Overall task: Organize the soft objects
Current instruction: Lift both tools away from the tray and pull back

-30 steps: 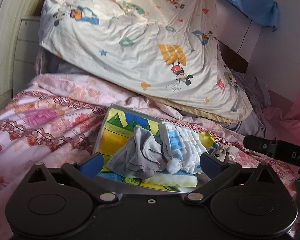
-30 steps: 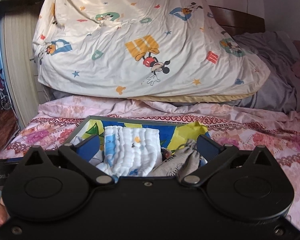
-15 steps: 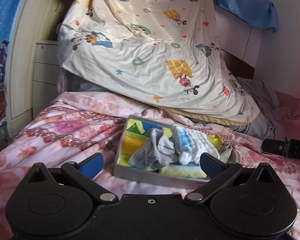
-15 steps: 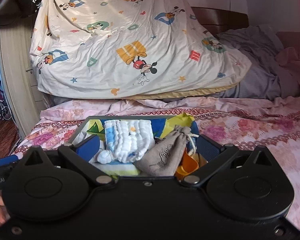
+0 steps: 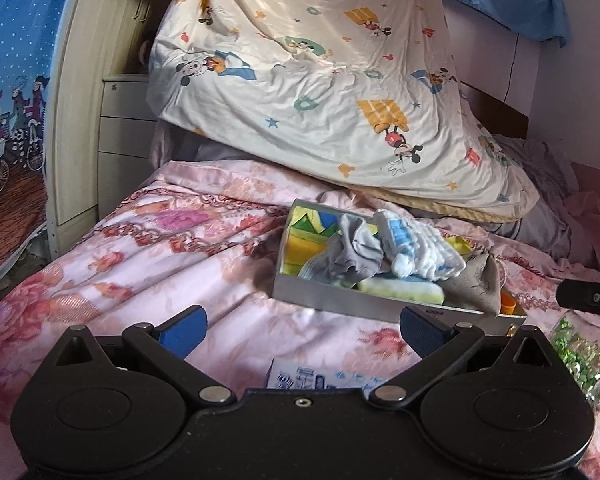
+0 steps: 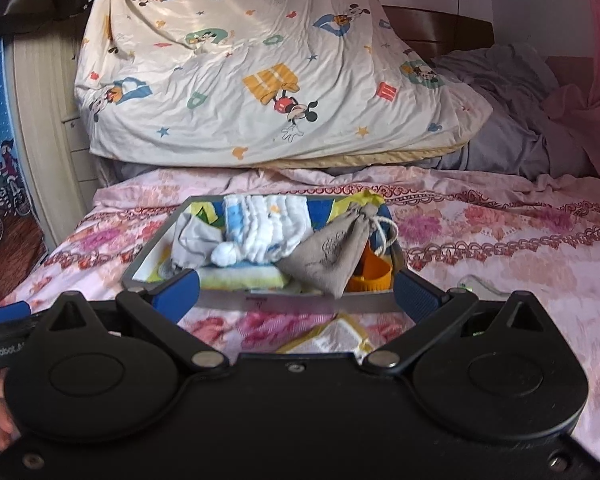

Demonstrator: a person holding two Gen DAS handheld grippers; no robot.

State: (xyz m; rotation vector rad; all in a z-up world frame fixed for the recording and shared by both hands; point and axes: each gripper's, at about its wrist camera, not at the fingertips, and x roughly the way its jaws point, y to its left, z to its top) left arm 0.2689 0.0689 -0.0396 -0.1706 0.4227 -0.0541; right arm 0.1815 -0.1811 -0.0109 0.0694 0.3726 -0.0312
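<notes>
Bed with a pink floral sheet (image 6: 500, 240), cartoon-print quilt (image 6: 260, 80) heaped at the far end, so the near half is free as a work surface. Grey tray (image 6: 292, 300) sits mid-bed, colourful lining, acting as the collection bin. Inside: white-and-blue cloth (image 6: 268, 228) and grey cloth (image 5: 356, 248) on top of a yellow sponge (image 6: 244, 276), grey drawstring pouch (image 6: 336, 256) leaning against an orange cup (image 6: 370, 276) at the right end, probably keeping it upright. Left gripper (image 5: 300, 326) and right gripper (image 6: 298, 290) both hang just near of the tray, jaws spread, holding nothing. Flat packet (image 5: 320, 378) and yellow-edged cloth (image 6: 332, 338) lie loose on the sheet near the grippers; likely next picks
</notes>
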